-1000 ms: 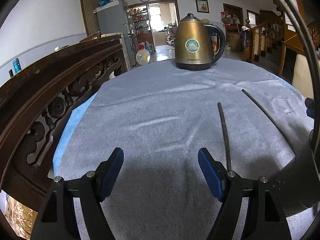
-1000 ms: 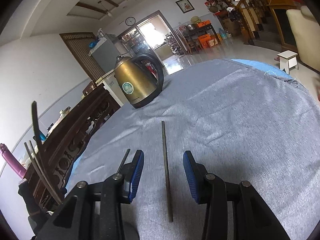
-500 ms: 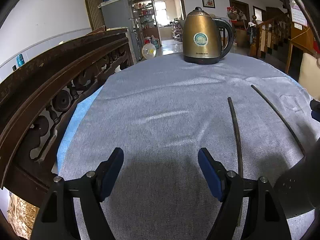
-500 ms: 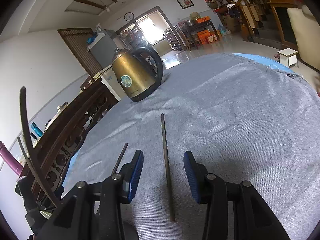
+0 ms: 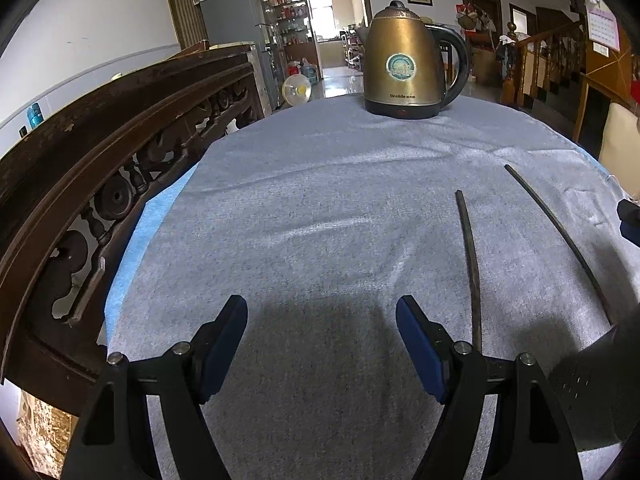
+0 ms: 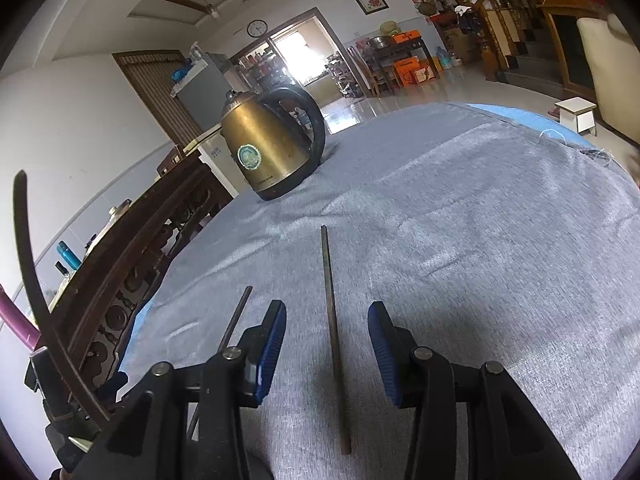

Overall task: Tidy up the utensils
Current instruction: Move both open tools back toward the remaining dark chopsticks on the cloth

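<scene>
Ahead, bare grey cloth runs to the brass-coloured electric kettle near the far edge. Left gripper gapes wide, holding nothing; right gripper straddles one dark thin chopstick untouched, the other chopstick just outside.

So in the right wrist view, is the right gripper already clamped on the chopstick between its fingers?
No, the right gripper stands open, with the chopstick lying on the grey cloth between its blue pads, clear of both.
</scene>
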